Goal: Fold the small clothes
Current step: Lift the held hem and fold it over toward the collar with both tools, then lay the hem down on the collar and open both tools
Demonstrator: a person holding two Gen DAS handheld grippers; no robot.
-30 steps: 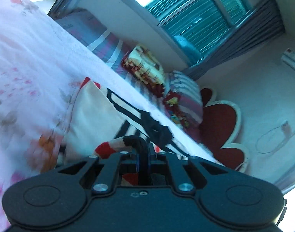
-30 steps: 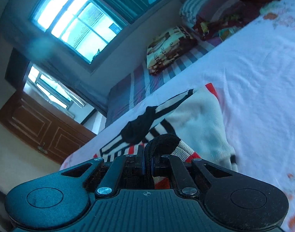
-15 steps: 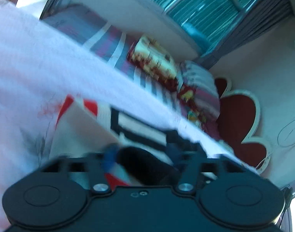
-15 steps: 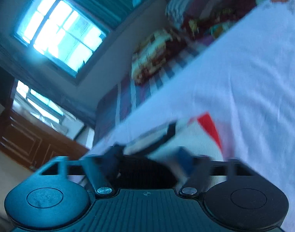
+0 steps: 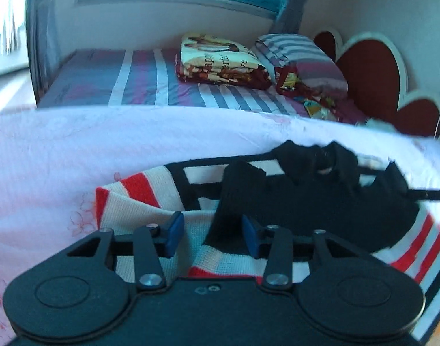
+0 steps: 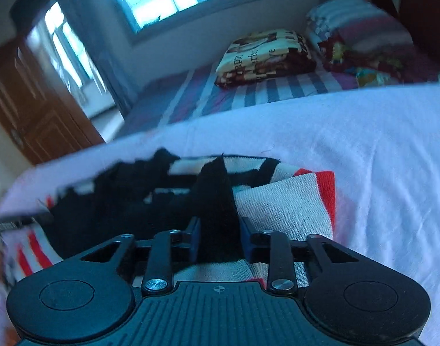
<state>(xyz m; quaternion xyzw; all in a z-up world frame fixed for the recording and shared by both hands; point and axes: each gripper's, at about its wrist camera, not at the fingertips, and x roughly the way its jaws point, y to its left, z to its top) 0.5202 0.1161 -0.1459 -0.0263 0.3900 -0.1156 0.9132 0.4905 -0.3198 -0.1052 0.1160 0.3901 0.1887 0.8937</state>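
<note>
A small knit garment in cream, red and black stripes lies on the pink floral bedsheet, its black part bunched on top. The left gripper and right gripper sit low over it, blue-padded fingers spread apart, clamping nothing. Behind, on the striped mattress, a folded blanket shows partial lettering, seemingly "happ…".

The sweater lies on the sheet, with the folded blanket and pillow behind it.
</note>
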